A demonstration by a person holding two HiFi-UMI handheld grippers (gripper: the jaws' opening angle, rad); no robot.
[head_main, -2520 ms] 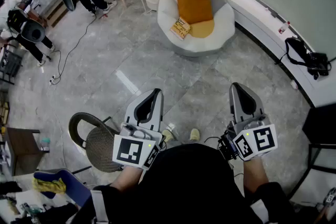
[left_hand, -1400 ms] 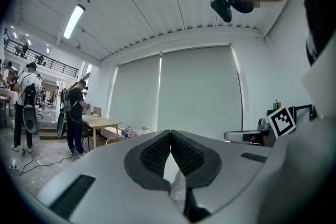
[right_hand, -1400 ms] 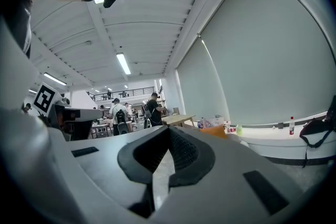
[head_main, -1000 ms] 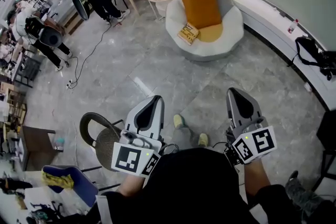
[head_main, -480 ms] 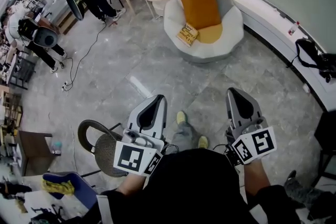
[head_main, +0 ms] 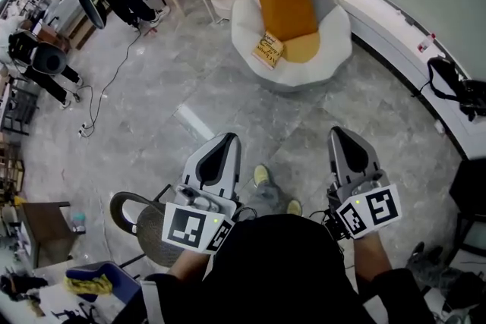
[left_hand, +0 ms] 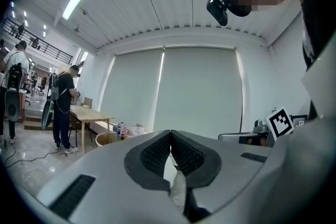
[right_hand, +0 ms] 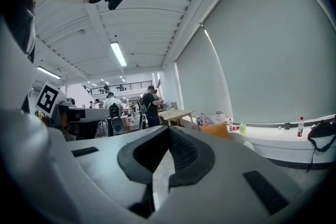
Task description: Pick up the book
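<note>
Still well short of the goal, both claws hang over bare floor [head_main: 190, 87], far from the white chair [head_main: 334, 42] where the book [head_main: 266, 51] lies. The book sits on the chair's seat, toward the chair's left front, just beside the lower end of the orange cushion [head_main: 282, 0] that leans against the chair's back; whether book and cushion touch is too small to tell. The left claw [head_main: 225, 137] has its jaws pressed together with nothing between them, and the right claw [head_main: 339, 131] is likewise closed and empty, as each claw's own view confirms. The step in hand, I judge, is the approach to the chair, so nothing of the pick itself is done yet. To do it well, close in on the chair from its front, where the seat is lowest and the book nearest, and spread the jaws of the working claw before it gets to the seat, not over the book. The book looks thin and lies fairly flat on a soft seat, so I would come at its edge that faces away from the cushion, slip one jaw under the cover and bite across the whole thickness, lest only the top cover lift and the pages flop open.
</note>
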